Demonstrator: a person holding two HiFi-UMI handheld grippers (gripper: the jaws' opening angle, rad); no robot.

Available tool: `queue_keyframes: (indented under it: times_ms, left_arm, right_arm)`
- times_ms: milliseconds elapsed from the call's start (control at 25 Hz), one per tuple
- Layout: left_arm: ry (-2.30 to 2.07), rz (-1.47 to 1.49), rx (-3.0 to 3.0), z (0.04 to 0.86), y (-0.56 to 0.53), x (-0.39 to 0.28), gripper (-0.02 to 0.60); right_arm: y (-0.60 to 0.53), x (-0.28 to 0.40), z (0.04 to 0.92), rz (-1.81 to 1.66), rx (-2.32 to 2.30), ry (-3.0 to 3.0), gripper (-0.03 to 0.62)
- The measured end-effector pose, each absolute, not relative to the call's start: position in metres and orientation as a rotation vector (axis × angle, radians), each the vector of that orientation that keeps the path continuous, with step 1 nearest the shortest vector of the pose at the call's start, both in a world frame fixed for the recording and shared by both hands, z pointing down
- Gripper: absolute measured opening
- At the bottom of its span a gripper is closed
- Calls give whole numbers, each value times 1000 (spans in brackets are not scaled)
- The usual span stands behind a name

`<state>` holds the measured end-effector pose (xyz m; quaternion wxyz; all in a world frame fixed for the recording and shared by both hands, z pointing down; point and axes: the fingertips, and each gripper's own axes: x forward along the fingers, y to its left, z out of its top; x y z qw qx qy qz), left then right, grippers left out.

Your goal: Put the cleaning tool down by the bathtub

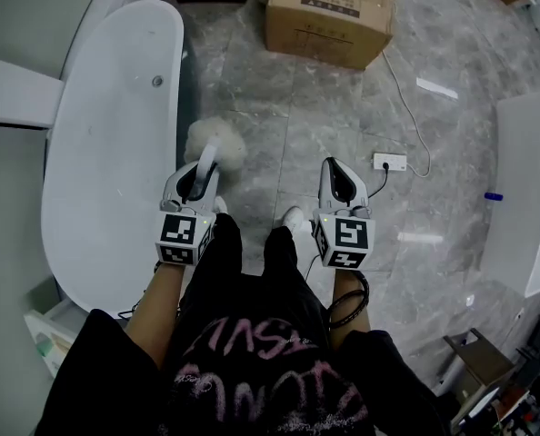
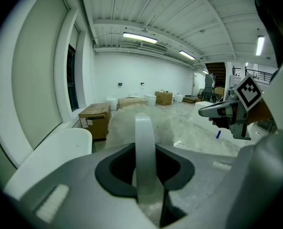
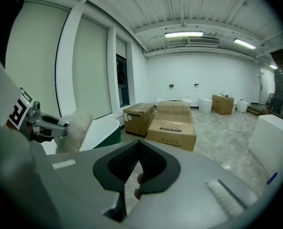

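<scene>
A large, bare room with a glossy grey stone floor point(image 1: 297, 107); the white bathtub point(image 1: 106, 153) runs along the person's left, with cardboard boxes point(image 1: 329, 12) beyond; the fluffy cleaning tool point(image 1: 217, 142) hangs above the floor just beside the tub's rim, its white handle clamped in the left gripper point(image 1: 201, 169); the right gripper point(image 1: 339, 173) is closed on nothing. Released from up here, the tool would likely skid on the polished stone or tip into the tub.
</scene>
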<state>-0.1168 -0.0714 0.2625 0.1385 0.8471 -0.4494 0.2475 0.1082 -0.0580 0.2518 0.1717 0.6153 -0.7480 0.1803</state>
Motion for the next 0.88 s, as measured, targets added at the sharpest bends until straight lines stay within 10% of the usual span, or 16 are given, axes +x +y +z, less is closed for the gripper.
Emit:
queue_keyframes:
  times_ms: [880]
  left_arm:
    - [-1210, 794, 2375, 331, -79, -115, 78]
  right_arm:
    - [-64, 90, 313, 595, 1674, -2077, 23]
